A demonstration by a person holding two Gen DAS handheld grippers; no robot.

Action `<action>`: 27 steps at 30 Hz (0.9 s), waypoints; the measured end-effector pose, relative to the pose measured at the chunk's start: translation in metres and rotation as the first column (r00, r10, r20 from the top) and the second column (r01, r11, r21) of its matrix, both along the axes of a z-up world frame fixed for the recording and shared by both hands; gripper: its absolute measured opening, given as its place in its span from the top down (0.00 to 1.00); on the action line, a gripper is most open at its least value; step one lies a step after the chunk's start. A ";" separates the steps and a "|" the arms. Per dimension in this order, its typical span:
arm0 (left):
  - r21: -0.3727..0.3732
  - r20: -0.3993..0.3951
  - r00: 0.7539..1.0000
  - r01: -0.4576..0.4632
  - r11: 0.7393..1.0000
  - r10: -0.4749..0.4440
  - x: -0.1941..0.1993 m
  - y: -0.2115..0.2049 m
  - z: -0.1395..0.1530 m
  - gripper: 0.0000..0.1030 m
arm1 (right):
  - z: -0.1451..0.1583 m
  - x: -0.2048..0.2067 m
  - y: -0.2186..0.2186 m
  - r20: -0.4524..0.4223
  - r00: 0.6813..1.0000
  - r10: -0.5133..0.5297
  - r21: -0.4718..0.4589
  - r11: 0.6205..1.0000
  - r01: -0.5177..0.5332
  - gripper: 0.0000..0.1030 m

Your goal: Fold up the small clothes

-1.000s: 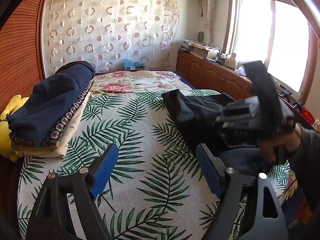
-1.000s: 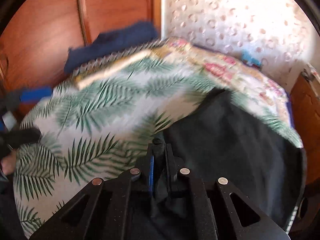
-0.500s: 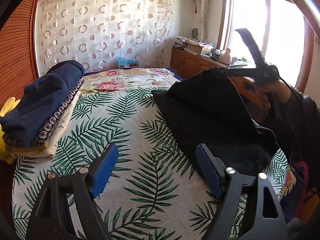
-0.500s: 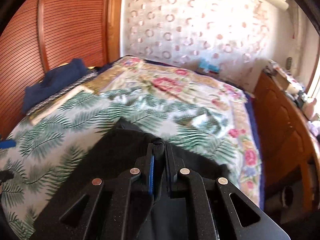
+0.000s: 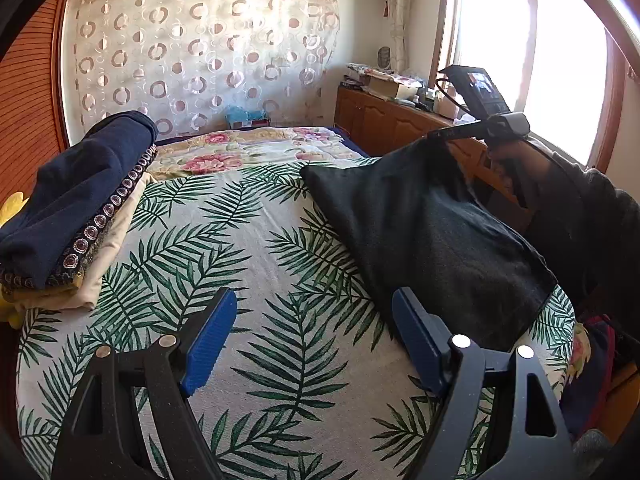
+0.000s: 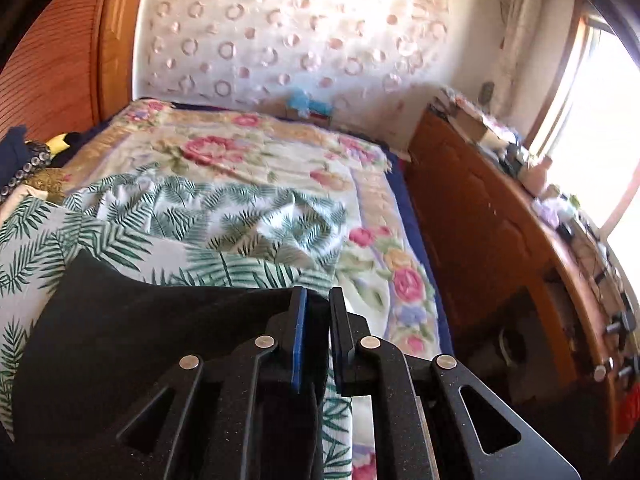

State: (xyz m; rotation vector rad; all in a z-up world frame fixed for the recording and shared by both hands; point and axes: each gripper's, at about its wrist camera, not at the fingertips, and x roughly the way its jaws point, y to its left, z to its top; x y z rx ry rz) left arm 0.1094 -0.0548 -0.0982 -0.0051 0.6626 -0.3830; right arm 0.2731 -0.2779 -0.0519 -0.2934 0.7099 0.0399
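A black garment (image 5: 420, 232) lies on the right side of the bed's fern-print sheet (image 5: 248, 248), its far corner drawn up to a peak. At that peak my right gripper (image 5: 440, 136) has its jaws opening. In the right wrist view the right gripper (image 6: 318, 300) shows a narrow gap between its pads, with the garment's (image 6: 140, 340) edge against the left pad. My left gripper (image 5: 314, 300) hovers open over the sheet near the garment's near-left edge, with nothing between its blue pads.
A stack of folded clothes (image 5: 76, 200), navy on top, sits at the bed's left edge. A floral quilt (image 5: 248, 152) covers the far end. A wooden cabinet (image 5: 384, 120) with clutter runs along the right wall under the window. A person's dark sleeve (image 5: 580, 216) is at right.
The right gripper has swung the garment's corner away to the far right and its jaws have parted slightly. The garment now lies more spread out. The left gripper has stayed in place.
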 end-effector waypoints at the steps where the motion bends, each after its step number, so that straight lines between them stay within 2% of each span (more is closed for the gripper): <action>1: 0.000 -0.003 1.000 0.003 1.000 -0.003 0.000 -0.001 -0.001 0.22 | -0.001 -0.003 0.001 -0.006 1.000 0.005 0.008 1.000 -0.005 0.75; 2: 0.000 -0.006 1.000 0.007 1.000 -0.007 0.001 -0.002 -0.001 0.22 | -0.001 -0.007 0.002 -0.009 1.000 0.013 0.011 1.000 -0.012 0.72; 7: -0.005 -0.017 0.999 0.033 0.999 -0.034 0.001 -0.013 -0.003 0.22 | -0.004 -0.045 -0.002 -0.032 0.998 0.056 0.031 0.998 -0.055 0.72; 11: 0.004 -0.025 0.998 0.065 0.998 -0.065 0.003 -0.027 -0.004 0.22 | -0.009 -0.100 -0.011 -0.015 0.993 0.116 0.073 0.991 -0.114 0.72; 17: 0.001 -0.047 0.990 0.137 0.991 -0.137 0.010 -0.055 -0.005 0.22 | -0.037 -0.181 -0.018 -0.019 0.987 0.158 0.136 0.979 -0.154 0.72; 23: 0.018 -0.077 0.981 0.181 0.983 -0.179 0.011 -0.082 -0.015 0.22 | -0.055 -0.224 -0.035 -0.034 0.990 0.138 0.161 0.978 -0.131 0.72; 27: 0.032 -0.097 0.977 0.191 0.981 -0.188 0.006 -0.090 -0.022 0.22 | -0.055 -0.223 -0.058 -0.022 0.992 0.121 0.197 0.974 -0.115 0.72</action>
